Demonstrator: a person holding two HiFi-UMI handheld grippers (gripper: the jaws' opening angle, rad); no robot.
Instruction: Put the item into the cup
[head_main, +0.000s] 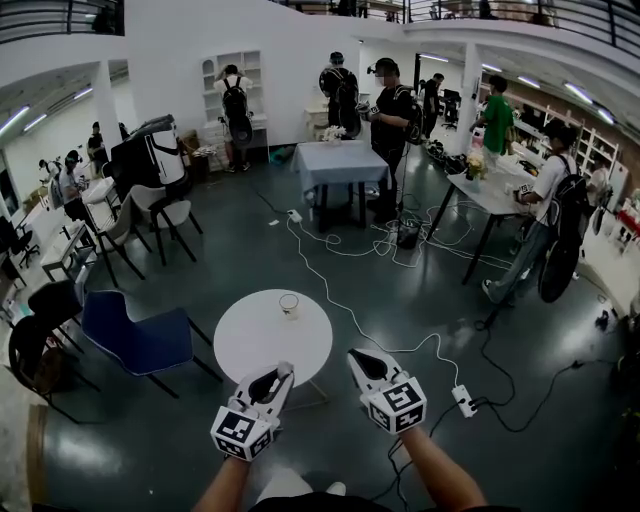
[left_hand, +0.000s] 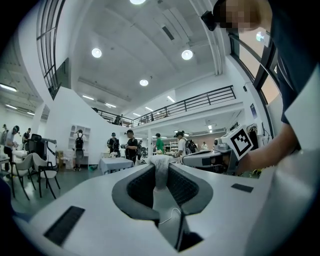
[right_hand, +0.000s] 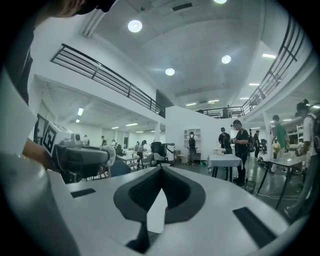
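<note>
In the head view, a small clear cup (head_main: 289, 305) is seen on a round white table (head_main: 250, 345), just beyond the left gripper (head_main: 282, 373) and right gripper (head_main: 356, 358). In the left gripper view, a crumpled white soft item (left_hand: 161, 170) is pinched between the slightly parted jaws. In the right gripper view, the jaws are seen closed together with nothing between them.

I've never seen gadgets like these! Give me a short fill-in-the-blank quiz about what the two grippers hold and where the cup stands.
1. The left gripper pinches a small ____ item between its jaws.
2. The right gripper has its jaws together and holds ____.
3. The cup stands on a white table whose top is ____ in shape.

Missing words: white; nothing; round
</note>
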